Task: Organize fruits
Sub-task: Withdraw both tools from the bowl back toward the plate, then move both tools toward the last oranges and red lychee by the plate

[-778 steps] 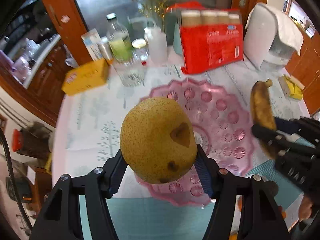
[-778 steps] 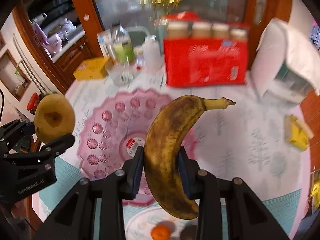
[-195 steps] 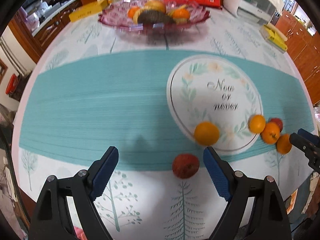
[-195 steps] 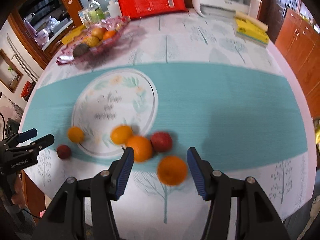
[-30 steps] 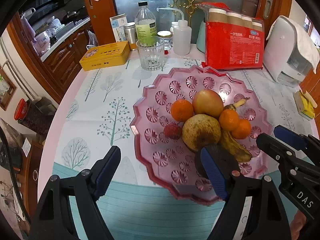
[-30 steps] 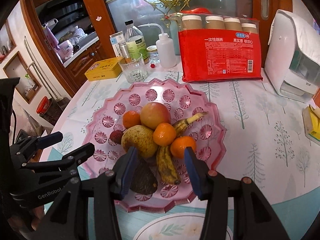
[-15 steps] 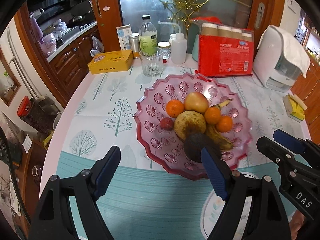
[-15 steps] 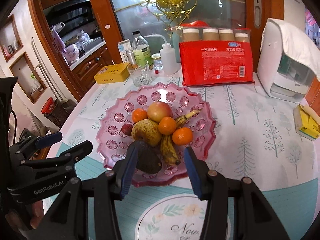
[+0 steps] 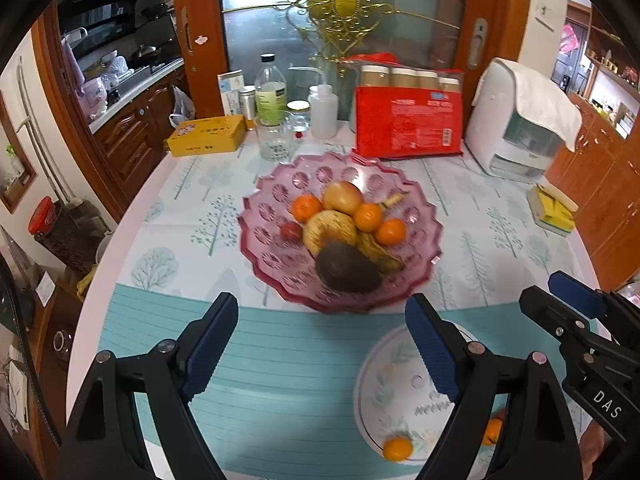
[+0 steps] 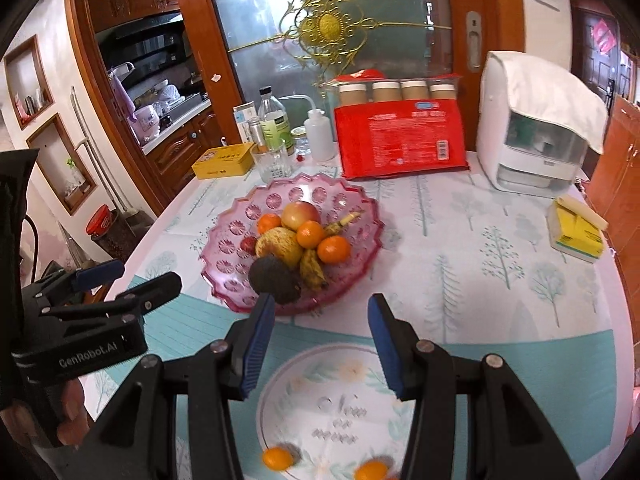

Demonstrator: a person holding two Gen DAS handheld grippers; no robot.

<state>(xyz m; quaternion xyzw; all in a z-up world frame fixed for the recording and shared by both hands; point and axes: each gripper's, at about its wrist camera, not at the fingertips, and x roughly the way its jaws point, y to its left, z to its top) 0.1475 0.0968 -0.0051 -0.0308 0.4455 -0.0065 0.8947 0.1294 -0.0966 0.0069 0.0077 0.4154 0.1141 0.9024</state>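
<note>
Pink scalloped glass dish point(image 9: 420, 216) mostly loaded; small orange fruits point(image 10: 277, 458) nearer, w/ both claws wide, empty, left point(image 9: 320, 344) just widening, right point(image 10: 320, 344).

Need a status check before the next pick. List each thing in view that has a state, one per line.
Left tongs: open, empty, jaws just widened.
Right tongs: open, empty.
Pink fruit dish: loaded with fruit.
Drinking glass: upright, looks empty.
Clear bottle: upright, capped.
Yellow tin: lid closed.
Loose oranges: on the table, not yet in the dish.
</note>
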